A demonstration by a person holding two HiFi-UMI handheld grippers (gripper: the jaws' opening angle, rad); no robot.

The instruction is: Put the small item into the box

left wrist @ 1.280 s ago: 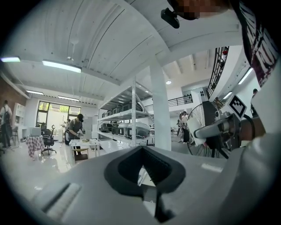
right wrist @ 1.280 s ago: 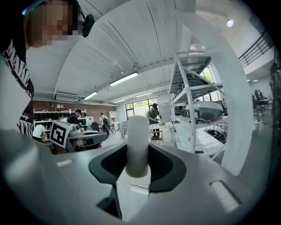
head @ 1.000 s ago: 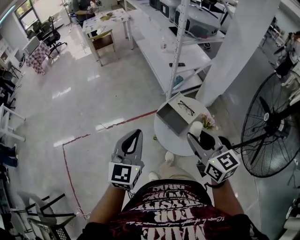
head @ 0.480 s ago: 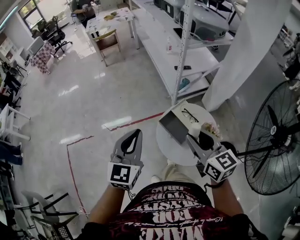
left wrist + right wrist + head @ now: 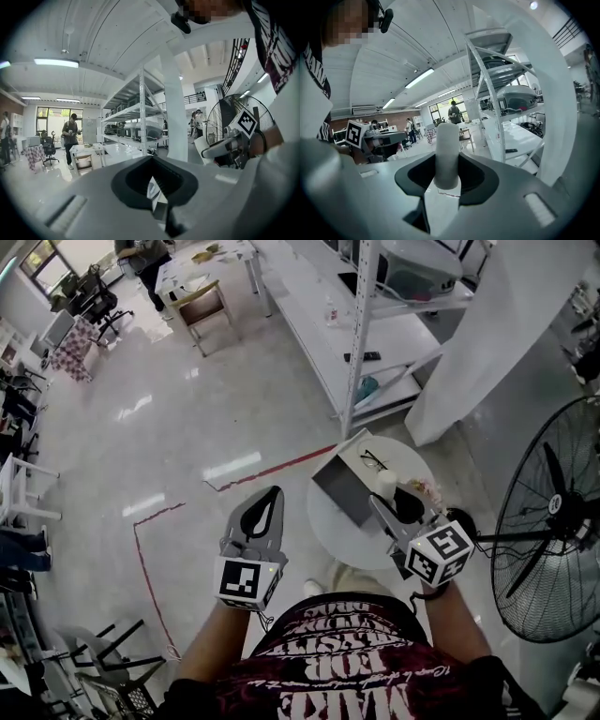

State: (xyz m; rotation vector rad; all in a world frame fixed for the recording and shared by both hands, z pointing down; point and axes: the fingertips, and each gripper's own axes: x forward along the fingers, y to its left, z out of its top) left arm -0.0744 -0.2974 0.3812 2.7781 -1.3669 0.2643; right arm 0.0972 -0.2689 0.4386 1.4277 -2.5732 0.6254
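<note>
Head view: cylinder point(image 5: 385, 486) in right hand-held gripper point(image 5: 394, 505)

The left forearm point(image 5: 208, 652) and right forearm point(image 5: 452, 626) reach forward, well apart. The left gripper point(image 5: 274, 495) points ahead, nearly level, jaws together with nothing between them. The right gripper point(image 5: 382, 504) (tipped slightly downward) has its jaws closed on an upright white cylinder point(image 5: 446, 145).
</note>
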